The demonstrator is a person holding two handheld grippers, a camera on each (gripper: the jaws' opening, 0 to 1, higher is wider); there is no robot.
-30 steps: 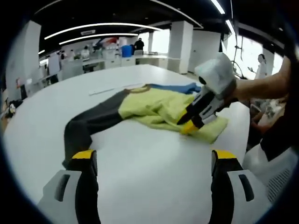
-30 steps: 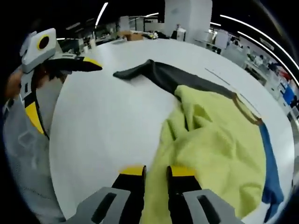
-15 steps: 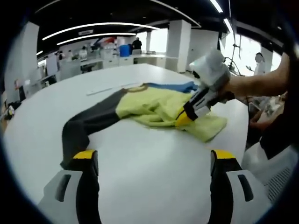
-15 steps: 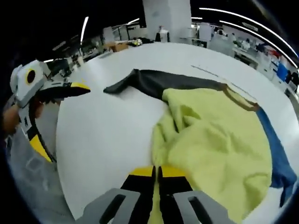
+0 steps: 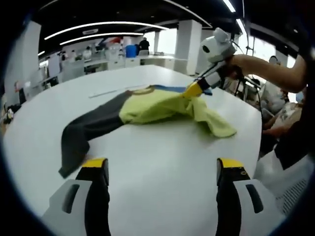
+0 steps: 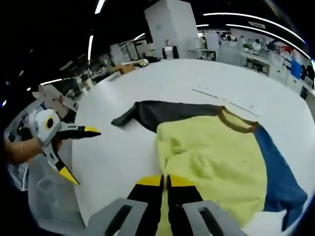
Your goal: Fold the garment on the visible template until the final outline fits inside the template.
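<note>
White tabletop [image 5: 162,162] carries the garment [image 6: 216,157]; right gripper [image 6: 165,181] pinches its yellow hem, lifted, left gripper [image 5: 160,167] fingers wide beside it.

The right claw [image 6: 165,181], held by a bare forearm [image 5: 268,73], is raised with jaws pressed together, while the left claw [image 5: 162,167] hangs low, its jaws spread wide apart.

Right hand-held gripper [image 6: 165,181] pinches the yellow garment [image 6: 216,157] above the white table [image 6: 147,88].
</note>
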